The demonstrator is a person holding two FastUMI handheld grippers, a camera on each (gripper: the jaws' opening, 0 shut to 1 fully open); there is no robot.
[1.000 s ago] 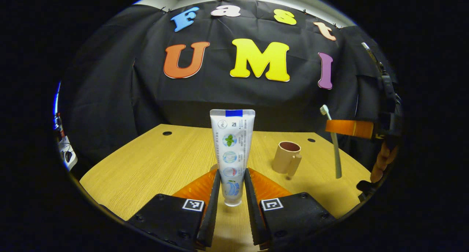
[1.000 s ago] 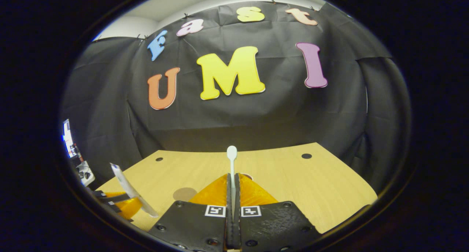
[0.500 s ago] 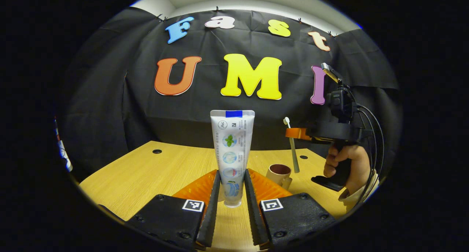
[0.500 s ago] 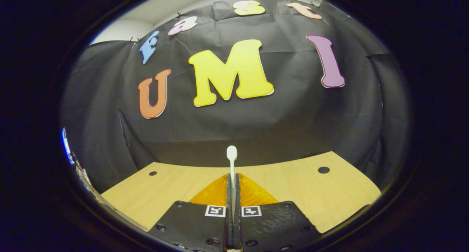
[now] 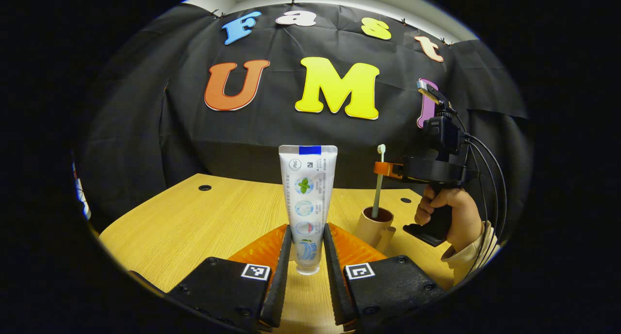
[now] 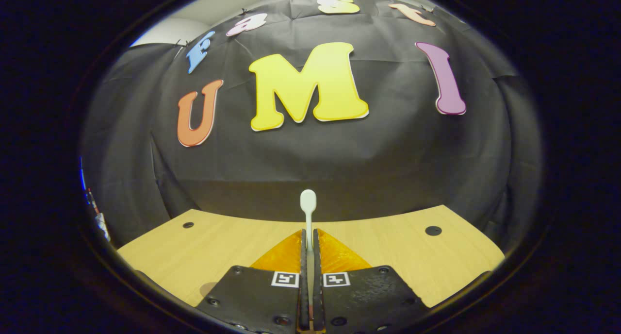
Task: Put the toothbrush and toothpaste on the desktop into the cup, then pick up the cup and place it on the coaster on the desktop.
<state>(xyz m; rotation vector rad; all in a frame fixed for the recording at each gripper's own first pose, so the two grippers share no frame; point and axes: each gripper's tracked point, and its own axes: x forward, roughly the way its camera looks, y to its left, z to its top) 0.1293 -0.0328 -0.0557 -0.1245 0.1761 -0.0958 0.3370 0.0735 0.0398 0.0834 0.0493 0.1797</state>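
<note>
A white toothpaste tube (image 5: 308, 193) stands upright, cap down, with my left gripper (image 5: 307, 239) shut on its lower part, above the wooden desktop (image 5: 194, 222). To the right of it stands a tan cup (image 5: 373, 227) with a handle. A pale toothbrush (image 5: 379, 178) hangs upright over the cup, bristles up, its lower end inside the rim. My right gripper (image 5: 385, 169), held by a hand (image 5: 449, 212), is shut on the brush. In the right gripper view the toothbrush (image 6: 307, 210) sticks up from between the right gripper's (image 6: 309, 237) shut fingers.
The desktop (image 6: 412, 256) has small round holes near its back corners (image 5: 204, 188) (image 6: 433, 230). The black cloth wall rises right behind the table. Cables (image 5: 490, 169) trail from the right gripper's body. Bare wood lies left of the toothpaste.
The right gripper has carried the toothbrush leftward over the cup and lowered its end into the cup. The left gripper keeps its hold on the toothpaste, barely moved.
</note>
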